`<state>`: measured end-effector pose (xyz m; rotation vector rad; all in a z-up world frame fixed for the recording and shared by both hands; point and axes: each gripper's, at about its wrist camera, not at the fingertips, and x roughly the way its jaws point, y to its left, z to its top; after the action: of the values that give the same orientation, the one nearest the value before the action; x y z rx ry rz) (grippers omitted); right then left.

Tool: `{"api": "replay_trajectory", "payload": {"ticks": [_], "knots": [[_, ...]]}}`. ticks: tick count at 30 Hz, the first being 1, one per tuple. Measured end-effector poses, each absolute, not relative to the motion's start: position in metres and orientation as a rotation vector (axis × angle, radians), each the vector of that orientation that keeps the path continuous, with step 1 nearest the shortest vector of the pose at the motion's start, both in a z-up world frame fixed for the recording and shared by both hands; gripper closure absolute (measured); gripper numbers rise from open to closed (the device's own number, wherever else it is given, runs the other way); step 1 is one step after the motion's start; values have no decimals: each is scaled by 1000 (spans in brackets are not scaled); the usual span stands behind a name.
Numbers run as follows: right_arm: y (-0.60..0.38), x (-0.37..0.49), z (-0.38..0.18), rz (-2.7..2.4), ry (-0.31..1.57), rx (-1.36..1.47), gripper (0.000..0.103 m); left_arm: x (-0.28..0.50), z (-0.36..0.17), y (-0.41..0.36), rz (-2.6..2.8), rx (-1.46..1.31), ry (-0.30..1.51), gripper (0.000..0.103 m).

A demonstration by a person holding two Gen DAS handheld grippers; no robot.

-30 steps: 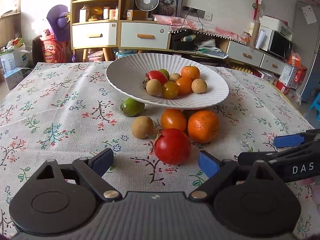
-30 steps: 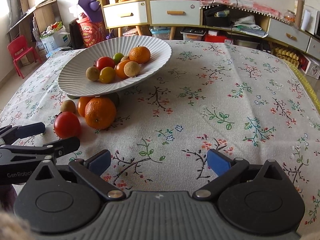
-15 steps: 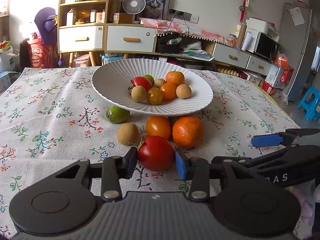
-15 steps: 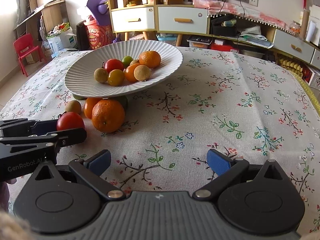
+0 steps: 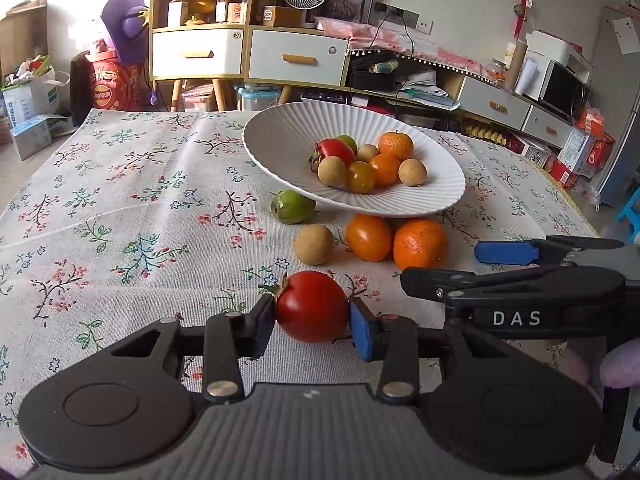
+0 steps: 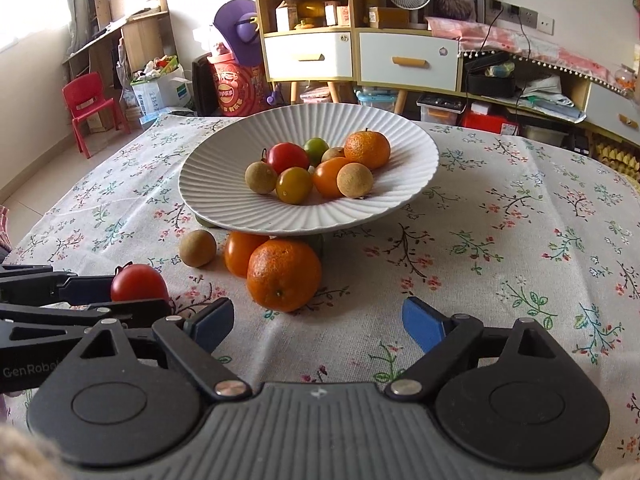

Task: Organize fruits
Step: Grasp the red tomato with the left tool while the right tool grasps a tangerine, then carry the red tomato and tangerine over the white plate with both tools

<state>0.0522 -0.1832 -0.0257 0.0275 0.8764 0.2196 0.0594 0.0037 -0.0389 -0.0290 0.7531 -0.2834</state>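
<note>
The left gripper (image 5: 312, 322) pinches a red tomato (image 5: 311, 306) between its 2 blue pads, one on each side. In the right cam the same tomato (image 6: 139, 282) sits between the left tool's dark fingers, just left of the right gripper (image 6: 318, 320). Can't tell if the tomato is off the cloth or touching it.

The right gripper is spread wide w/ nothing between its pads. It sits low over the flowery tablecloth (image 6: 500, 248), & the big orange (image 6: 284, 275) is just in front of it, a bit to the left.

More fruit lies on the cloth by the tomato: a small brown round fruit (image 5: 313, 244), a smooth orange tomato (image 5: 368, 237) & the big bumpy orange (image 5: 420, 243). These 3 are close together, near the front of the white bowl (image 5: 280, 136). The orange tomato & the big orange look like they touch. A green fruit (image 5: 291, 206) pokes out from under the bowl's left edge.

The bowl is wide, w/ ridges, & stands on a foot in the middle of the table. Inside it are a red tomato, a green fruit, a bumpy orange, 2 orange-yellow tomatoes & 3 small brown fruits, all bunched in 1 pile
</note>
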Motion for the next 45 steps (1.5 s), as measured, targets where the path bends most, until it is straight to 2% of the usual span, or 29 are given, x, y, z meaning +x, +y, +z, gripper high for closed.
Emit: {"api": "replay_trajectory", "payload": {"ticks": [7, 9, 13, 17, 45], "knots": [[-173, 57, -25, 263, 861, 21, 35, 57, -39, 2, -299, -31, 766, 68], [-173, 58, -25, 262, 863, 25, 45, 57, -39, 1, -306, -28, 765, 68], [-174, 60, -25, 256, 864, 27, 52, 57, -38, 0, -310, -27, 767, 68], [-174, 60, -25, 262, 863, 35, 64, 56, -39, -1, -310, -25, 767, 68], [-194, 51, 13, 279, 793, 95, 65, 66, 0, -7, -352, -93, 669, 68]]}}
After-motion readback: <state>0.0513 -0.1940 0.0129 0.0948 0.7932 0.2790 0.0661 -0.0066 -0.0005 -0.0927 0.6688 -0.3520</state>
